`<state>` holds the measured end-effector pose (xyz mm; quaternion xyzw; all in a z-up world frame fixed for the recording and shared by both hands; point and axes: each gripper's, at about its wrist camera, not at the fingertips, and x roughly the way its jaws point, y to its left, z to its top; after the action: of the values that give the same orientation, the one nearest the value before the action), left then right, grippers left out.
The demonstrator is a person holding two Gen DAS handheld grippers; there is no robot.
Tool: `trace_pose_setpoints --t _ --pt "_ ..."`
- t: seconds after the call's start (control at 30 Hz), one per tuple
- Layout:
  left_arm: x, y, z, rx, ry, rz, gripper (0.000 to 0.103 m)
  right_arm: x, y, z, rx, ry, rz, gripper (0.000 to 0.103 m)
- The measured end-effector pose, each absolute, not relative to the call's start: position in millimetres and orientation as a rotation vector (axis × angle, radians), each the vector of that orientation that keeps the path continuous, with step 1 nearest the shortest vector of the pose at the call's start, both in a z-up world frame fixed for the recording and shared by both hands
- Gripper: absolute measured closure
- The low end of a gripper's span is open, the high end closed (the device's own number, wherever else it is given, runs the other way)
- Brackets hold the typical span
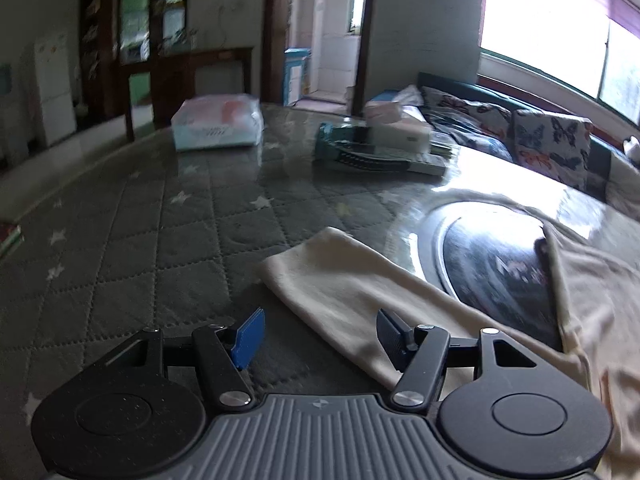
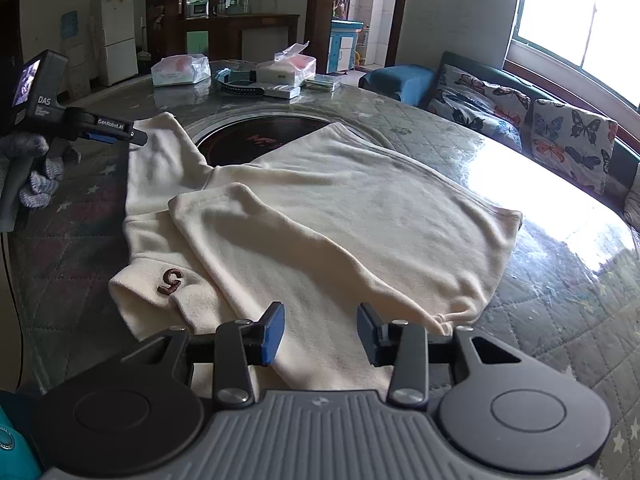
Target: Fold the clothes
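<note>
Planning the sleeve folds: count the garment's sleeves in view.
2. One sleeve lies spread toward the left gripper; the other sleeve is folded across the cream garment, near the right gripper.

- The table is covered by a grey quilted, star-patterned cloth under a glossy clear sheet, with a round dark inset in its middle.
- A cream sweatshirt lies spread on it, partly over the inset, one sleeve folded across the body.
- At the far edge lie tissue packs, a white box and a dark strap.
</note>
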<state>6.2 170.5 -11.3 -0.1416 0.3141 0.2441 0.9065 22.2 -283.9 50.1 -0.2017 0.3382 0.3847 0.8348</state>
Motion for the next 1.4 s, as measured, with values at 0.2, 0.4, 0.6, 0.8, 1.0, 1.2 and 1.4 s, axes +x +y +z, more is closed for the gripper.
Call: trace_pose_setpoints --t 0.2,0.4,0.6,0.8,1.0,1.2,1.4 --pt "12.2 186.6 -8.3 -0.387 0.624 0.54 0.056 21.7 -287.5 53.1 -0.417 0.714 0.804 0.063" --pt "14.0 191.9 -10.1 -0.374 0.624 0.577 0.087 20.4 -289.7 56.3 -0.4 0.7 0.803 0.063" --pt "4.8 186.5 2.4 -0.424 0.578 0.512 0.099 18.5 -295.8 61.0 -0.379 0.678 0.792 0.063" --pt "-4.8 126.9 47.2 -0.352 0.484 0.299 0.1 19.9 -307.0 65.9 -0.339 0.659 0.764 0.063" --pt "-10.9 51.3 83.3 -0.298 0.432 0.031 0.1 20.3 -322.6 72.0 -0.286 0.631 0.735 0.063" --pt "-16.4 -25.0 89.1 -0.216 0.42 -0.233 0.1 20.1 -341.1 72.2 -0.231 0.622 0.694 0.063" --pt "-16.2 -87.8 62.3 -0.11 0.495 -0.401 0.1 22.0 -358.6 69.9 -0.174 0.633 0.642 0.063"
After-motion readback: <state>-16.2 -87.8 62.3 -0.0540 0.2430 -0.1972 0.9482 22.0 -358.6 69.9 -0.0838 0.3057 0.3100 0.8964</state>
